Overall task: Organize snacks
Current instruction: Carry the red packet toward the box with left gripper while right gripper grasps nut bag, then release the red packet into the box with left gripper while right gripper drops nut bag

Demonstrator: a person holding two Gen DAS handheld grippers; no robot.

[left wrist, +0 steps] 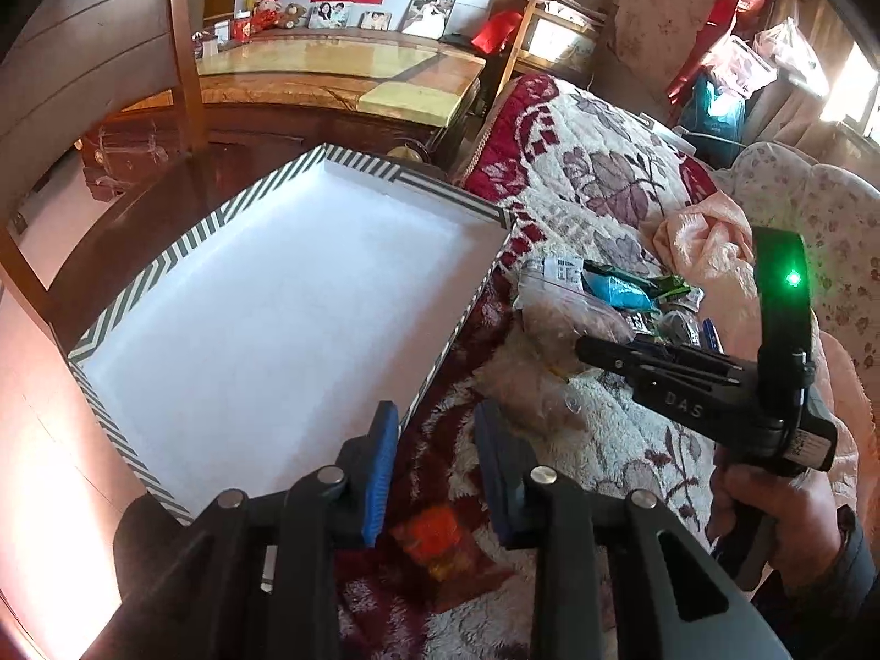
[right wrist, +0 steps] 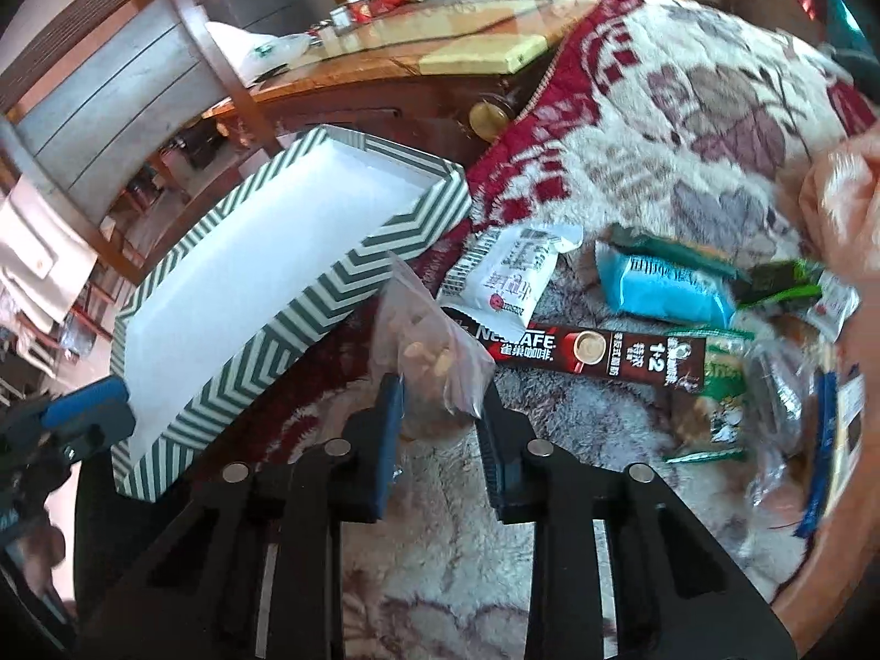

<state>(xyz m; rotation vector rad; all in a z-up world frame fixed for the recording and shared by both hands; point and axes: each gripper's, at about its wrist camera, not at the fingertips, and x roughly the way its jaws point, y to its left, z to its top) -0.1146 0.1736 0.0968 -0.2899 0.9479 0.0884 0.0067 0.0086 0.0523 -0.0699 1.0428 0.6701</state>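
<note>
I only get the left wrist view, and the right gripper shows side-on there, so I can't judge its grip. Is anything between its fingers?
Observer: Yes. In the right wrist view, the right gripper is shut on a clear bag of pale snack pieces, pinched near its lower end.
Operator: What lies just behind that bag?
Observer: A dark Nescafe stick lies flat on the blanket, running off to the right of the bag.
Operator: Anything close to the box on that side?
Observer: A white packet lies by the far corner of the striped box. I cannot tell whether they touch.
</note>
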